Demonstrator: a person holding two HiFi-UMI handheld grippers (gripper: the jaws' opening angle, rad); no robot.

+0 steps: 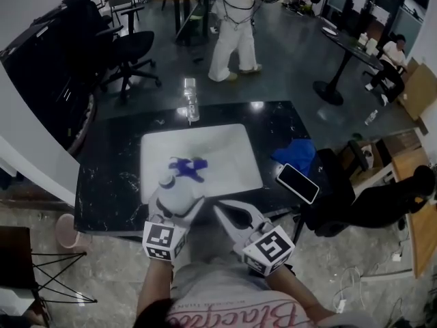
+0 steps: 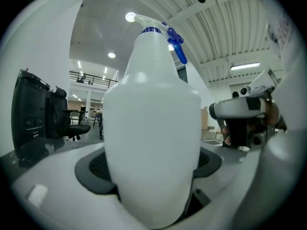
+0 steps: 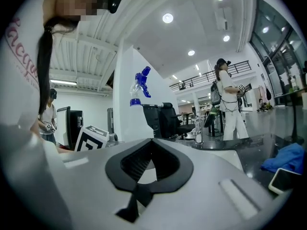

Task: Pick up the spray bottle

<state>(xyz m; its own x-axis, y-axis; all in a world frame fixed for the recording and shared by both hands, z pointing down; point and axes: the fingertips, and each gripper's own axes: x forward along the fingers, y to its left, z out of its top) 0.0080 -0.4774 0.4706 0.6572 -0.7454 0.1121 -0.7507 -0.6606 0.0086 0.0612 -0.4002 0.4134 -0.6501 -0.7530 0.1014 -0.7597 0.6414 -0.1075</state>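
The left gripper (image 1: 177, 207) is grasping the spray bottle (image 2: 152, 128) in its fingers (image 2: 96, 169) at the desk's (image 1: 109, 183) front edge. The right gripper (image 1: 220, 209) is idling, fingers clenched on nothing. The lift is seemingly beginning, calling for a steady, upright raise.

bench (image 1: 109, 190): straight before me, its near edge at my claws
board (image 1: 225, 149): flat on the middle of the bench
spray bottle (image 1: 175, 191): over the board's near left corner, between the jaws of my left claw (image 1: 176, 207)
right claw (image 1: 232, 217): just right of the spray bottle, at the board's near edge
clear bottle (image 1: 190, 101): on the bench's far edge, behind the board
cloth (image 1: 295, 152): on the bench, right of the board
phone (image 1: 298, 183): at the bench's right edge, just beside the cloth, nearer me
office chairs (image 1: 130, 50): on the floor behind the bench, to the left
person (image 1: 235, 26): standing well behind the bench
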